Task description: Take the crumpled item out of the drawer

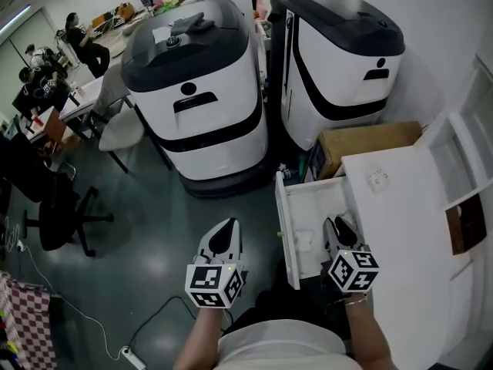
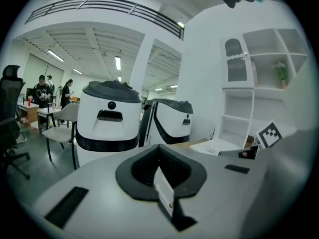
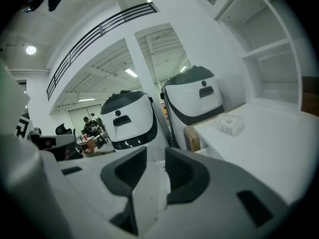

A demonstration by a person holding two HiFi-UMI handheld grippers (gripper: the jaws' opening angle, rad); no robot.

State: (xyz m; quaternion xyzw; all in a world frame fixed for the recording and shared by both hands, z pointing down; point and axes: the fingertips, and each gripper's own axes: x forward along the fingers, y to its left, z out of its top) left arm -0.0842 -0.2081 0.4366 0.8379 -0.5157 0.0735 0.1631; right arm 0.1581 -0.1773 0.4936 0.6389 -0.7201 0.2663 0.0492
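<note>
The white drawer (image 1: 283, 222) stood open past the desk (image 1: 400, 206) edge, with open floor to its left. The crumpled item (image 1: 303, 240) lay inside. The right gripper (image 1: 340, 223) hovered over the drawer with its jaws partly apart (nothing between them). The left gripper (image 1: 225, 231), jaws together, hung over the floor.

left claw (image 1: 225, 228): jaws together | right claw (image 1: 340, 227): jaws apart, empty

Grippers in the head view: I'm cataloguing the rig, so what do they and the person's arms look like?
Both the left gripper and right gripper have white, tapering shells with dark grey jaw linings. Each carries a white cube printed with black square markers. The person wears a white top; the forearms are unsleeved.
</note>
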